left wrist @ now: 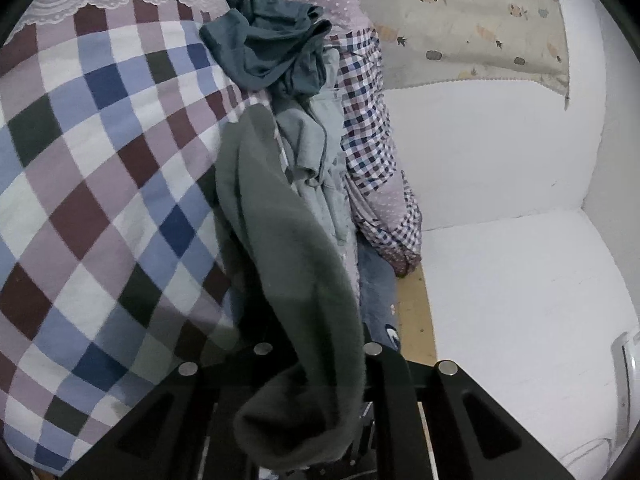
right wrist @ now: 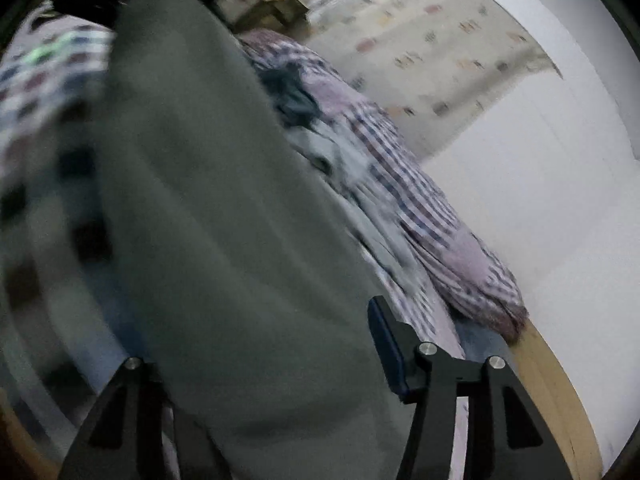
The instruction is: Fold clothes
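A grey-green garment [left wrist: 280,248] hangs in a long fold from my left gripper [left wrist: 318,346], which is shut on it; the cloth bunches over the fingers and hides their tips. In the right wrist view, blurred by motion, the same grey-green garment [right wrist: 224,208] stretches as a wide sheet between the fingers of my right gripper [right wrist: 260,328]. That gripper is open, with its blue-padded right finger [right wrist: 386,340] clear of the cloth and its left finger partly covered.
A diamond-check quilt [left wrist: 92,184] covers the bed on the left. Beside it lie piled clothes: a teal garment [left wrist: 268,48], a pale grey one [left wrist: 316,152] and a small-check shirt [left wrist: 368,128]. A wooden bed edge [left wrist: 414,312] meets the white wall [left wrist: 500,168]; a pineapple-print cloth [left wrist: 460,20] hangs there.
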The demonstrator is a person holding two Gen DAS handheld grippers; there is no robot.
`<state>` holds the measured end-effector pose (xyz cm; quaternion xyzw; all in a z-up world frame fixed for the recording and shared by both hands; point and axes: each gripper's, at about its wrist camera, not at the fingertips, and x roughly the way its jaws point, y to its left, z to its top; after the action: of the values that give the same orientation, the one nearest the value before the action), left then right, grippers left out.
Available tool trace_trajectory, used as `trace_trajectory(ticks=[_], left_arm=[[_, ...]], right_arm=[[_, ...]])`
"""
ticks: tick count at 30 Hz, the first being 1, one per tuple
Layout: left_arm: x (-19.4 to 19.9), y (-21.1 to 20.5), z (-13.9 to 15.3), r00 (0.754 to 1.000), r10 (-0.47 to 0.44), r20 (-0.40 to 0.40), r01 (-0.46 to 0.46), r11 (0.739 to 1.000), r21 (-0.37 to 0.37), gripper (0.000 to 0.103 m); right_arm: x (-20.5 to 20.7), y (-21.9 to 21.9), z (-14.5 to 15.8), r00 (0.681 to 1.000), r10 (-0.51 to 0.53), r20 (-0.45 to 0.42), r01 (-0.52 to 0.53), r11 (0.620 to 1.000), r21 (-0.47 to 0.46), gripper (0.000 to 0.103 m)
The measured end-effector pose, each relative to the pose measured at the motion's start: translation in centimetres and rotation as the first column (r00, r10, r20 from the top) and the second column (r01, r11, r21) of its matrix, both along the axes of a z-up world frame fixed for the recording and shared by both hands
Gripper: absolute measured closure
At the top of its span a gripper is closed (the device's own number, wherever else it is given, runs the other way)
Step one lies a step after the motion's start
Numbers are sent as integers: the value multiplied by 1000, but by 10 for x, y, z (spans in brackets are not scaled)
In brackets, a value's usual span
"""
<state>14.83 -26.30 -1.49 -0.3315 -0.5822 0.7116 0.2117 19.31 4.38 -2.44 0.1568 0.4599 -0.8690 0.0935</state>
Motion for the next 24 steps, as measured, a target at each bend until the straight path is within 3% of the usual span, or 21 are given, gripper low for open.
trace_trajectory(ticks=[5,7,9,11,13,17,24], left_arm=[[-5,-2,2,1000,2,-3,-2,1000,20,92],[-6,-2,3,1000,0,1,0,1000,11,92],[-5,-2,2,1000,0,11,0,1000,-2,92],[-3,-2,-1,1000,1,27,-1,1000,-18,92],[-1,-4,-4,999,8,46,-7,1000,-28,92],[7,-5,-6,998,12,56,-9,998,-54,92],[34,-4,19,1000,-13,-7,12,996,-92,92]], right_arm=[[-14,68,3,991,-134,-27,136,988,78,42],[-13,77,0,992,-127,-5,126,985,117,42],[-12,85,-3,993,-115,20,111,981,157,48],[-10,93,-6,994,-105,44,94,976,196,82],[-5,94,-13,993,-90,74,71,971,229,88],[-3,100,-1,987,-103,123,81,981,176,91],[29,108,69,990,-71,124,59,994,96,94]])
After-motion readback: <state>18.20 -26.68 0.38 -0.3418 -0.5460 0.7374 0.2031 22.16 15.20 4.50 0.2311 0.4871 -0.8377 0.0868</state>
